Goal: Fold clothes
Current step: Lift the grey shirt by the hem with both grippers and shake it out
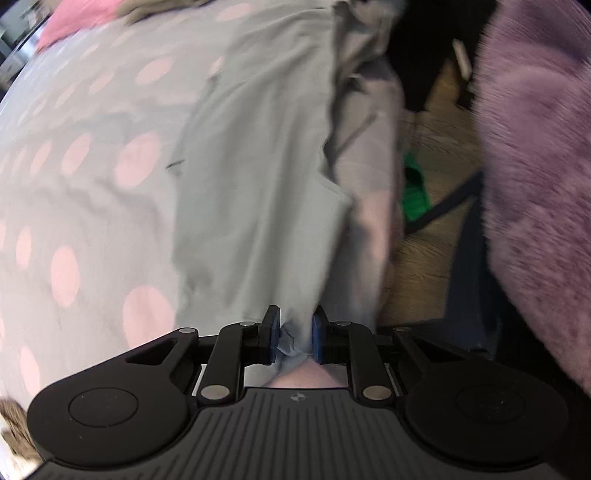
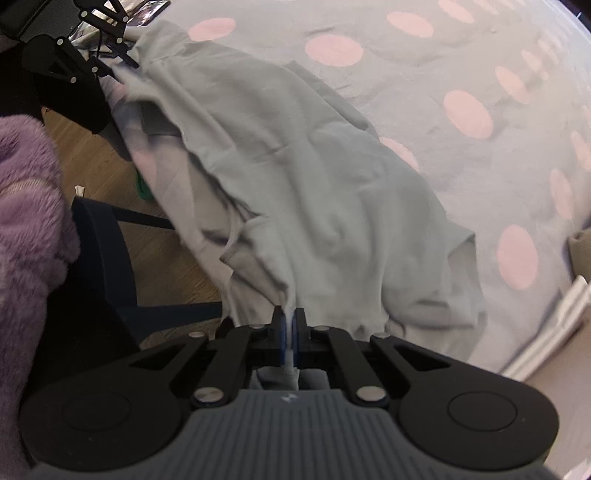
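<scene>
A light grey garment (image 1: 255, 155) lies along the edge of a bed with a grey sheet with pink dots (image 1: 92, 184). My left gripper (image 1: 295, 334) is shut on a bunched corner of the garment at its near end. In the right wrist view the same garment (image 2: 314, 177) stretches away from me, wrinkled, with one side hanging over the bed edge. My right gripper (image 2: 289, 332) is shut on a thin fold of its hem. The left gripper (image 2: 92, 48) shows at the far top left, at the garment's other end.
A purple fluffy sleeve (image 1: 535, 166) fills the right side; it also shows in the right wrist view (image 2: 26, 229). A wooden floor (image 2: 110, 155), a dark blue chair (image 2: 103, 258) and a green object (image 1: 415, 192) lie beside the bed. A pink cloth (image 1: 77, 18) lies far off.
</scene>
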`<state>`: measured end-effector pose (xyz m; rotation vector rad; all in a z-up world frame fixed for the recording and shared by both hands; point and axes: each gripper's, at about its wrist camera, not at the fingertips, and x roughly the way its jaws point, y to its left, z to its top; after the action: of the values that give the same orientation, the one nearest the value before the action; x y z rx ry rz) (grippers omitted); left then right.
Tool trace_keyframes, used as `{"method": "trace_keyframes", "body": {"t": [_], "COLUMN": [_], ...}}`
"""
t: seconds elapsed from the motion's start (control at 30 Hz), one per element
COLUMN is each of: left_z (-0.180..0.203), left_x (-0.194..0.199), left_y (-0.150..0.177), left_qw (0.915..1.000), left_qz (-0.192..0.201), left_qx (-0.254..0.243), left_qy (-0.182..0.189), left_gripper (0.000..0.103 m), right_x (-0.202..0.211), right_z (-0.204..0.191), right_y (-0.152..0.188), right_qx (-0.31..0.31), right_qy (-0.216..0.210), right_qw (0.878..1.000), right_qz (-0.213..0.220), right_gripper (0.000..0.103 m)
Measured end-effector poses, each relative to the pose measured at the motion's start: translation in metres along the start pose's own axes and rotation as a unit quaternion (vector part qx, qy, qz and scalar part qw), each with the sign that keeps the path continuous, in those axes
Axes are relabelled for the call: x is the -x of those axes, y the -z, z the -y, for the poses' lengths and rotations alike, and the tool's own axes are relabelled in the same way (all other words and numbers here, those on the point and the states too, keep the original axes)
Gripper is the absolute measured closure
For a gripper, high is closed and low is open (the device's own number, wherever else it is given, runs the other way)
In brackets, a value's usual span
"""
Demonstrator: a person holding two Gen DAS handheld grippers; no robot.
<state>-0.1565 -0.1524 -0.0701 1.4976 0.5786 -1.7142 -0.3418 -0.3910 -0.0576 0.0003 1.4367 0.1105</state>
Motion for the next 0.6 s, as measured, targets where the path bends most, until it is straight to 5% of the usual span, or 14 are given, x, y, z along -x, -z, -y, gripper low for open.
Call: {"method": "trace_keyframes", "body": {"t": [0.23,0.43,0.6], "left_z": [0.038,0.064,0.068], "left_x": [-0.002,-0.013,-0.028], "left_y": [0.003,0.010,0.008], "left_qw": [0.9958,0.9814,0.9764], "left_qz": [-0.023,-0.024,-0.036], "left_qx": [-0.080,-0.166,-0.182], "left_qy": [-0.038,-0.093,-0.111], "left_gripper": [0.080,0.077,0.077], "right_x": [0.003,0.002,-0.003], "right_z": [-0.016,-0.021,-0.023], "right_y": [0.008,0.004,0.003], "right_qx": [0.018,0.021,0.017], "right_qy": [0.033,0.044,0.048], "right_qw": [0.999,0.999,0.999], "right_qz": [0.009,0.010,0.008], "right_gripper": [0.099,0.099,0.099]}}
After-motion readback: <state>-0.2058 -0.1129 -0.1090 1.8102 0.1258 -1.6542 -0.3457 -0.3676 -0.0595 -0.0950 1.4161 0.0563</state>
